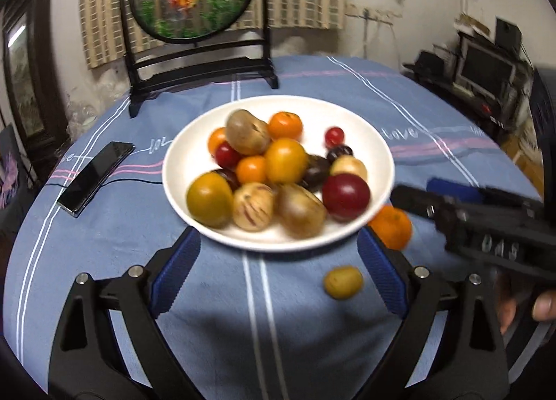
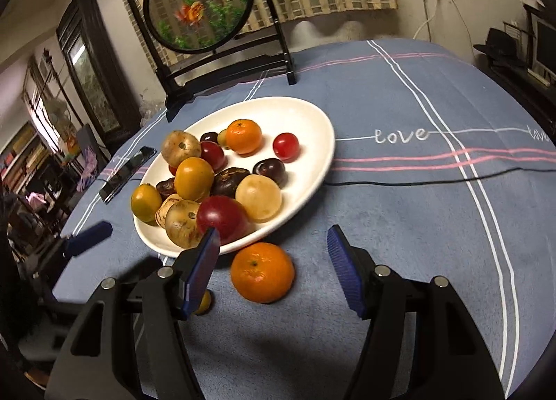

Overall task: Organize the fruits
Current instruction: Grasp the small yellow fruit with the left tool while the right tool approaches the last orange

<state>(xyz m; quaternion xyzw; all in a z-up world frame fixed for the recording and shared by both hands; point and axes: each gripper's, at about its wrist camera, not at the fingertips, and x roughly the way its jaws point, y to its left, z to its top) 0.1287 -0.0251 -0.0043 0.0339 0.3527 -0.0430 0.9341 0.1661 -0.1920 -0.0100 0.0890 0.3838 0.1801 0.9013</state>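
Between the right gripper's (image 2: 274,261) wide-open, empty fingers sat a mandarin (image 2: 262,271); closing off-centre could roll it against the plate (image 2: 312,115).

Left hand-held gripper (image 1: 278,271): jaws spread wide, nothing between the blue ribbed pads (image 1: 175,269); it points forward and slightly down, raised off the bench.
Left hand-held gripper, seen from the right wrist view (image 2: 88,238): only one blue pad tip and part of the black frame show at the left edge.
Right hand-held gripper (image 2: 274,269): jaws wide apart, blue pads (image 2: 345,269) gripping nothing; angled down and forward.
Right hand-held gripper, seen from the left wrist view (image 1: 448,191): black body blurred, entering from the right edge.
Right hand (image 1: 524,302): fingers partly visible behind that body, wrapped at its rear.
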